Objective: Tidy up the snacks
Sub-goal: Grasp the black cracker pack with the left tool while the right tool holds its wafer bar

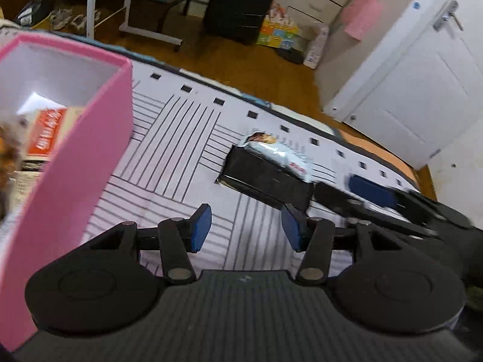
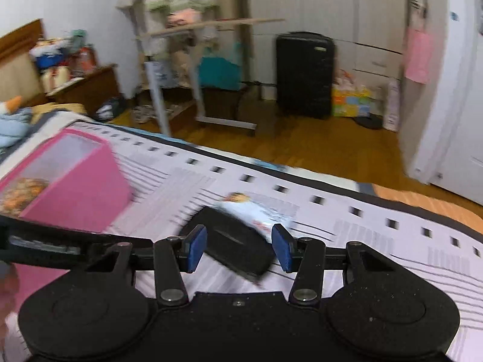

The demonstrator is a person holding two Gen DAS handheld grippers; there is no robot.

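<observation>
A black snack packet (image 1: 265, 181) lies on the striped bed sheet (image 1: 181, 138), and a white foil snack wrapper (image 1: 280, 154) rests against its far side. My left gripper (image 1: 246, 226) hovers just short of them, open, with only sheet between its blue pads. My right gripper (image 1: 356, 196) comes in blurred from the right, close to the packet's end. In the right wrist view the right gripper (image 2: 238, 247) stands open above the black packet (image 2: 229, 241), and the white wrapper (image 2: 259, 211) lies beyond. A pink box (image 1: 90, 166) (image 2: 87, 199) on the left holds an orange pack (image 1: 45, 132).
The bed's far edge (image 2: 302, 181) drops to a wooden floor (image 2: 317, 147). Across the room stand a black suitcase (image 2: 305, 75), a clothes rack (image 2: 181, 90), a colourful box (image 2: 350, 102) and a white door (image 1: 422, 75).
</observation>
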